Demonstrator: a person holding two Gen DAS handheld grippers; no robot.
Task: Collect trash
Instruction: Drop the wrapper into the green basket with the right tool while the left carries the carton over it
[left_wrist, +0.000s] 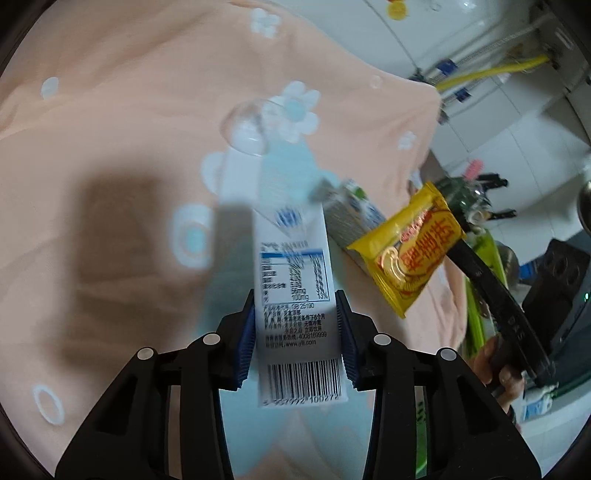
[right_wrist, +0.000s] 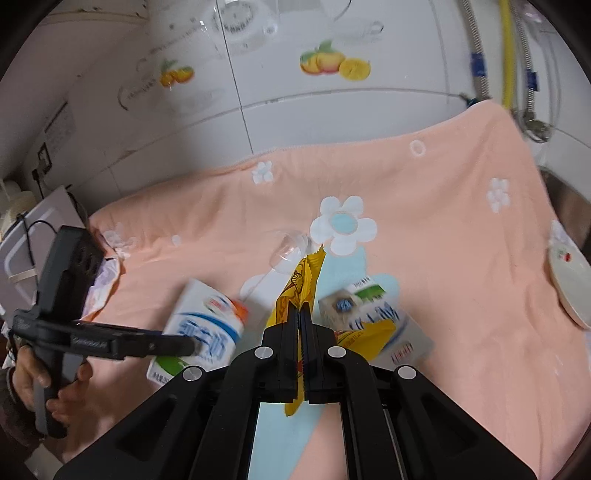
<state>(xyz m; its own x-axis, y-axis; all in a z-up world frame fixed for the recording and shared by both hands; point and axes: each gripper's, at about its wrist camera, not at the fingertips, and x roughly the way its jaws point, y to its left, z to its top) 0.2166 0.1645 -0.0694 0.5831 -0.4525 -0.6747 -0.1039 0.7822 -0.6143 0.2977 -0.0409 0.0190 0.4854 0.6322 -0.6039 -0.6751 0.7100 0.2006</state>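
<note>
My left gripper (left_wrist: 295, 317) is shut on a white and blue milk carton (left_wrist: 295, 280) and holds it above the peach flowered cloth (left_wrist: 110, 110). The same carton (right_wrist: 207, 328) shows in the right wrist view with the left gripper (right_wrist: 192, 345) on it. My right gripper (right_wrist: 300, 314) is shut on a yellow snack wrapper (right_wrist: 301, 280); it also shows in the left wrist view (left_wrist: 413, 247). A second milk carton (right_wrist: 373, 317) lies on the cloth just right of the right gripper, also seen in the left wrist view (left_wrist: 351, 210).
A clear plastic cup (right_wrist: 288, 247) lies on the cloth (right_wrist: 443, 221) beyond the wrapper, also in the left wrist view (left_wrist: 245, 127). A white plate (right_wrist: 569, 280) sits at the cloth's right edge. A tiled wall (right_wrist: 295, 122) with pipes (right_wrist: 508, 51) stands behind.
</note>
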